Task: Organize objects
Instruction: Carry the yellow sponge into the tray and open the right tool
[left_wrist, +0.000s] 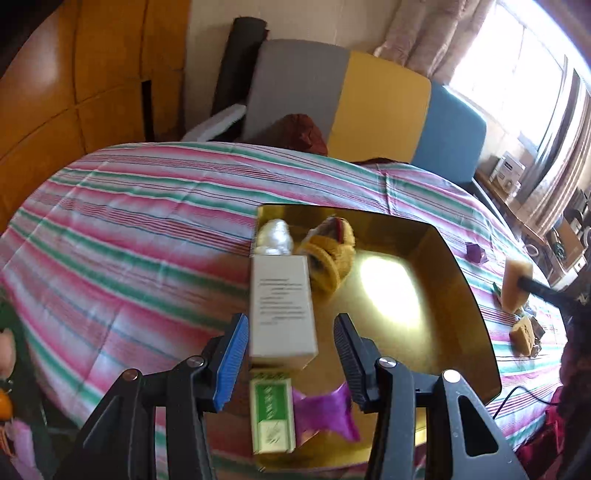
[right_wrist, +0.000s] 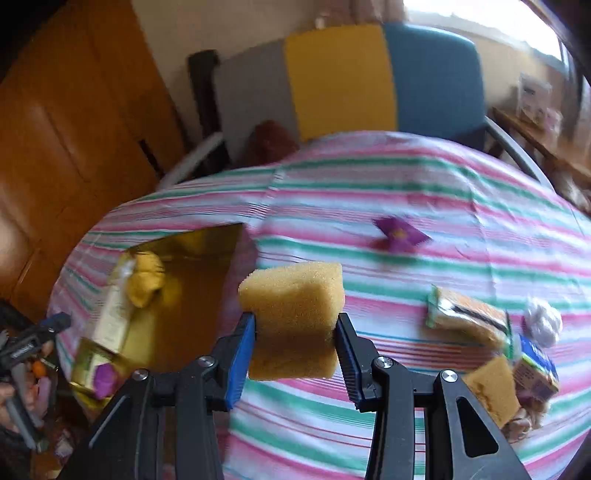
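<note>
Striped pink-green-white cloth-covered surface (right_wrist: 369, 192) carries shiny gold rectangular tray (left_wrist: 436, 295) frame centre, purple paper flower (right_wrist: 400, 234) upper right, packaged sponge (right_wrist: 465, 317) right.

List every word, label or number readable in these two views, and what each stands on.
None can be read for certain.
White box in the gold tray: lines of small print, blurred.
Green box: white lettering, blurred.
Blue-topped box on the striped cloth: white lettering, blurred.
Left tool body: a white mark, too small.

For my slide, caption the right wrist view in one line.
Right gripper clamps a yellow sponge above the striped tablecloth, gold tray to its left.
</note>
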